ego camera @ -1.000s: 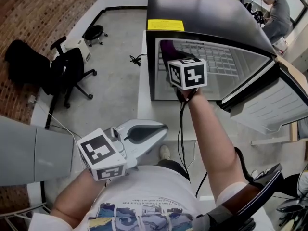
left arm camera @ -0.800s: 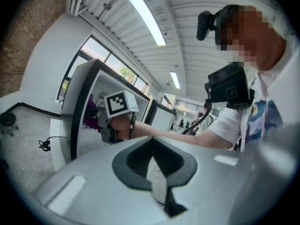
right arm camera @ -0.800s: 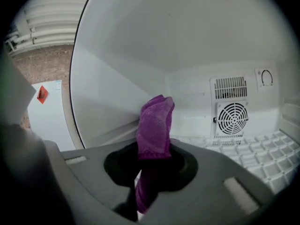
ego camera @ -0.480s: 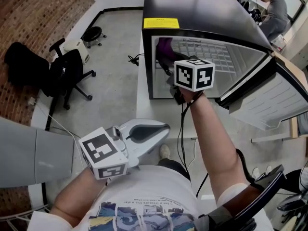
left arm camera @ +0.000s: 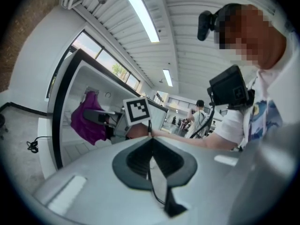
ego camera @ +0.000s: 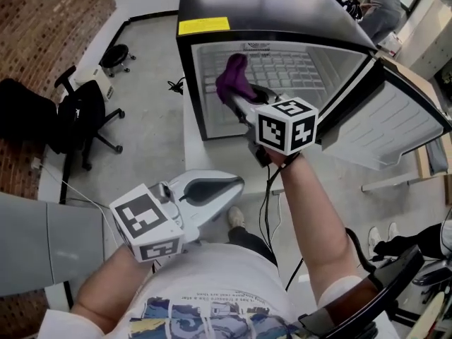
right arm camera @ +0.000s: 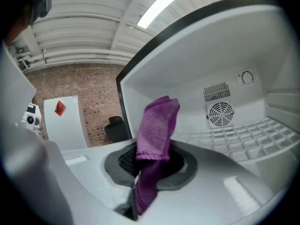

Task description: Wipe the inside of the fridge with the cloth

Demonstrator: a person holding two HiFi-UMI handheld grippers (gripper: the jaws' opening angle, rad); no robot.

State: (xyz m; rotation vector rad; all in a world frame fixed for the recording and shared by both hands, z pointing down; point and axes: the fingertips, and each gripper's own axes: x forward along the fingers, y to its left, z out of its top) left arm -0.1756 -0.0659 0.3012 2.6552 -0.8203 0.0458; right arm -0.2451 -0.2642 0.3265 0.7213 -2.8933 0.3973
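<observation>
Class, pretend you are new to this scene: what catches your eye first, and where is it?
The purple cloth, pinched in the jaws of the right gripper at the mouth of the open black fridge. Next, the left gripper, jaws together and empty, held low by the person's shirt.

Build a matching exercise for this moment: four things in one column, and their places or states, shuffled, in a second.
Things:
1. purple cloth
2. left gripper
3. fridge door
4. yellow label

Places or states:
A. swung open, at the right in the head view
B. shut, with nothing between its jaws
C. clamped in the right gripper, at the fridge opening
D. on the black top of the fridge, by its front edge

Pairs: 1-C, 2-B, 3-A, 4-D
</observation>
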